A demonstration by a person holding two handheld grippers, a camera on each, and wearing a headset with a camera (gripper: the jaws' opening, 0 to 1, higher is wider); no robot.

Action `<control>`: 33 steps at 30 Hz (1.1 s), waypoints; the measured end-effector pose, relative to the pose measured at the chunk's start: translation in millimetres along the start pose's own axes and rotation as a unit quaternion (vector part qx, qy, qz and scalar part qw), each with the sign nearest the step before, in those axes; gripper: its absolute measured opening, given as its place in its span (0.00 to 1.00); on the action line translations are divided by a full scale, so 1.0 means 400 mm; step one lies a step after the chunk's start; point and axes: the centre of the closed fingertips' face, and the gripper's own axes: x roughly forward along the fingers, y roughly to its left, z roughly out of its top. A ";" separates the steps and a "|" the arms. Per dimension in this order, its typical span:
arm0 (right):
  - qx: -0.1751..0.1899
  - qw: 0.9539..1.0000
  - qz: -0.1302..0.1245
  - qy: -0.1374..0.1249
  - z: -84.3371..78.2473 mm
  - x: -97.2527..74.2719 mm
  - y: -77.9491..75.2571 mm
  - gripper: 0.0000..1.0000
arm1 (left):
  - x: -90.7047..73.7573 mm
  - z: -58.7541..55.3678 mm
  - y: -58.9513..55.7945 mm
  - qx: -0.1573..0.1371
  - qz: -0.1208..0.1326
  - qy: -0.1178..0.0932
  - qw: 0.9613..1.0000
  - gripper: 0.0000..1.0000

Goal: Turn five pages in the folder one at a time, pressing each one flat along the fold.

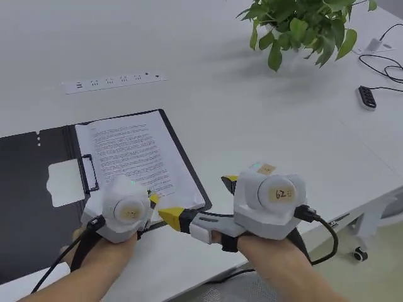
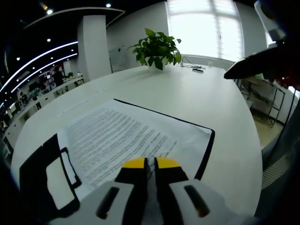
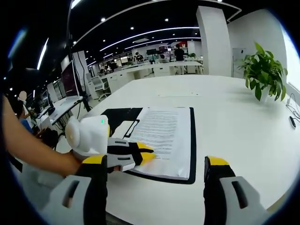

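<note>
A flat black plastic folder [image 1: 25, 201] holds a smooth white printed sheet [image 1: 129, 151]. The left gripper [image 2: 150, 163] has its jaws together at the sheet's near edge, and the right gripper [image 3: 154, 161] has its jaws apart.

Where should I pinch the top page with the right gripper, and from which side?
Pinch the top page at its near right corner, coming from the right. The clip holds its left edge, so the right edge is free, and the open right gripper faces that corner. It lies flat, so one of the fingers probably has to slip under.
</note>
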 end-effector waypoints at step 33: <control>0.046 0.997 -0.029 0.061 -0.118 0.115 -0.071 0.41 | -0.007 0.001 0.001 -0.049 0.000 0.003 0.999 0.01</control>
